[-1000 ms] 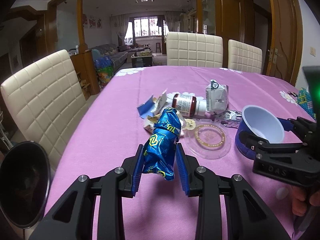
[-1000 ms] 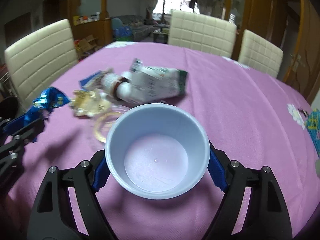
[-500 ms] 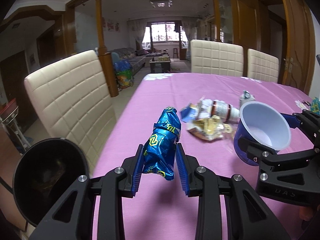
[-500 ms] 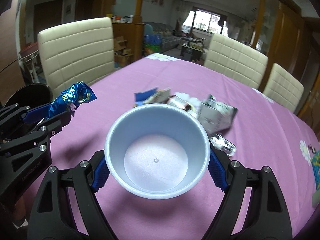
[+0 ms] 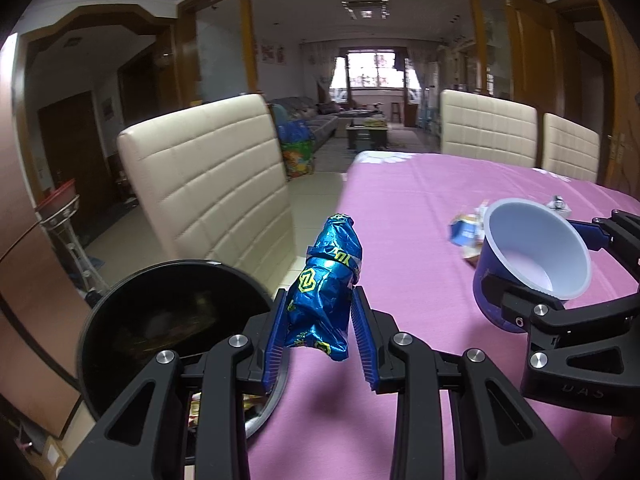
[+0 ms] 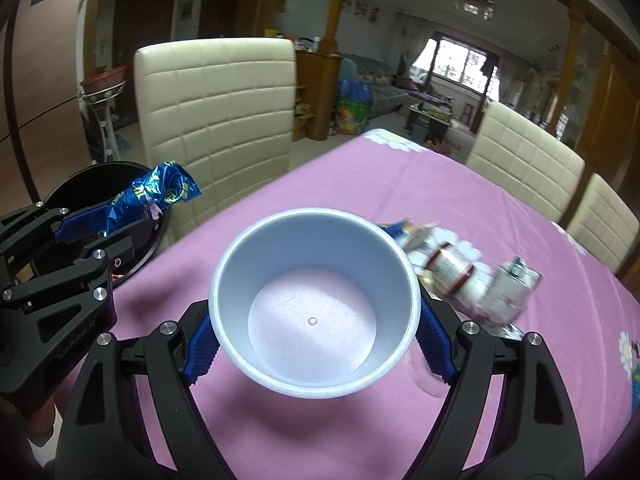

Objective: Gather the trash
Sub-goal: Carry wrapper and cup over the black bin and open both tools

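Note:
My left gripper [image 5: 320, 332] is shut on a crumpled blue foil wrapper [image 5: 324, 292], held over the table's left edge beside a black trash bin [image 5: 160, 332]. From the right wrist view the same blue wrapper [image 6: 160, 196] and left gripper [image 6: 102, 220] hang in front of the bin [image 6: 92, 178]. My right gripper [image 6: 316, 332] is shut on an empty blue plastic cup [image 6: 316, 304], pads pressed on both sides; the cup [image 5: 536, 256] shows at the right of the left wrist view. Leftover trash [image 6: 460, 272], a bottle and torn packets, lies on the purple tablecloth [image 6: 360, 184].
A cream padded chair [image 5: 208, 188] stands at the table's left side just behind the bin. Two more cream chairs [image 5: 488, 132] line the far edge. The bin sits on the floor below table level, with wrappers inside it.
Both grippers have swung left, away from the trash pile and toward the table's left edge. The black bin has grown larger and closer in the left wrist view. Both grips are unchanged.

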`<move>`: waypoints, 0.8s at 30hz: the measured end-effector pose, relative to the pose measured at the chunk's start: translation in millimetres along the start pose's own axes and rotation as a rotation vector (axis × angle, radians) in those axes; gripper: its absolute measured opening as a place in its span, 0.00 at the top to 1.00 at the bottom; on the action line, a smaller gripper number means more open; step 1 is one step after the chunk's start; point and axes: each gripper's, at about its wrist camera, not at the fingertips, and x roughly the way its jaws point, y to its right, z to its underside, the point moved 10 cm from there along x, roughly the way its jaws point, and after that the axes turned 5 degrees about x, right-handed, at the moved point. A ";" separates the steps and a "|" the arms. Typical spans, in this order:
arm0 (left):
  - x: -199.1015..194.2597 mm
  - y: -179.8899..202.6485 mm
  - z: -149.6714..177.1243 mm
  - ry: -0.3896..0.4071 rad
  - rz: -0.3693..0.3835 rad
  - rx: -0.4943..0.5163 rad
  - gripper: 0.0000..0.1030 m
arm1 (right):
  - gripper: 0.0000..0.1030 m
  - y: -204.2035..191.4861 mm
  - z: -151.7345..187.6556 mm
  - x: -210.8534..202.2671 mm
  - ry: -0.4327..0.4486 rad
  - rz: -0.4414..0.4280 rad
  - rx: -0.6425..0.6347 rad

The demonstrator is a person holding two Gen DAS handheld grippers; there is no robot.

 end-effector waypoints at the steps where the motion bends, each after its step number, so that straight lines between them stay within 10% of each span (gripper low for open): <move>1: 0.7 -6.3 1.2 -0.002 -0.011 -0.007 0.69 | 0.21 -6.2 -0.3 1.6 -0.002 -0.006 -0.009; 19: 11.0 -96.8 37.0 -0.071 -0.137 -0.130 0.66 | 0.21 -82.6 -8.1 18.5 -0.018 -0.091 -0.108; 24: 6.8 -113.5 42.1 -0.064 -0.162 -0.195 0.25 | 0.21 -97.1 -9.0 21.2 -0.020 -0.104 -0.129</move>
